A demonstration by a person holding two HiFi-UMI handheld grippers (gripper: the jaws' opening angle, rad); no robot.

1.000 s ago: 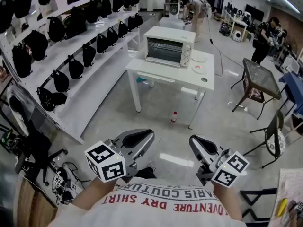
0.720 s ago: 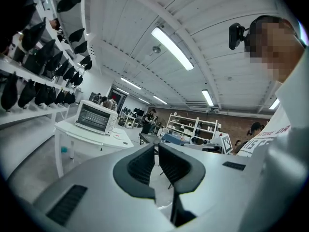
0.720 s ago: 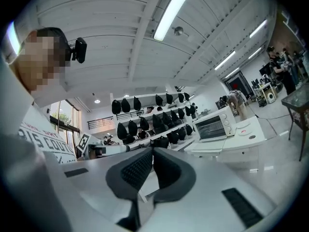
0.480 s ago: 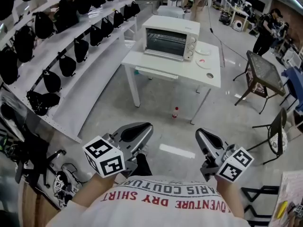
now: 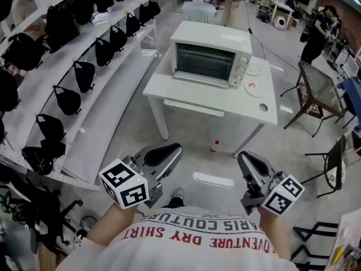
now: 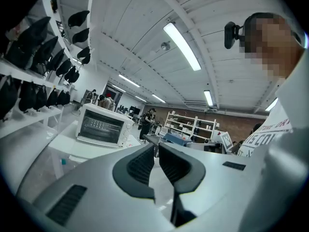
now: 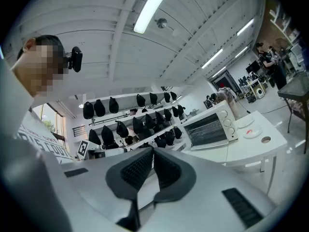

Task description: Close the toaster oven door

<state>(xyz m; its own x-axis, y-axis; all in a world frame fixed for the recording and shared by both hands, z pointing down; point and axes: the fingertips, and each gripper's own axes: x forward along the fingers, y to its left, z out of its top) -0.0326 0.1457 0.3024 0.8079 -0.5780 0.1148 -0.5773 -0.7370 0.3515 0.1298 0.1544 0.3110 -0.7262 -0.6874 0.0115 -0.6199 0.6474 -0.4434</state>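
Note:
A white toaster oven [image 5: 210, 55] stands on a white table [image 5: 197, 98] ahead of me; its glass door sits upright against the front. The oven also shows small in the left gripper view [image 6: 103, 125] and the right gripper view [image 7: 210, 125]. My left gripper [image 5: 177, 149] is held low in front of my chest, shut and empty, well short of the table. My right gripper [image 5: 242, 157] is beside it, also shut with nothing in it. In both gripper views the jaws meet at their tips [image 6: 155, 149] [image 7: 153, 151].
Two white plates [image 5: 254, 87] lie on the table to the right of the oven. A small bottle [image 5: 214, 146] stands on the floor under the table. Shelves with black bags [image 5: 84, 44] run along the left. A dark side table [image 5: 317, 92] and people stand at the right.
The table and oven have come closer and lower in the head view as I walked toward them. Both grippers stay shut at chest height.

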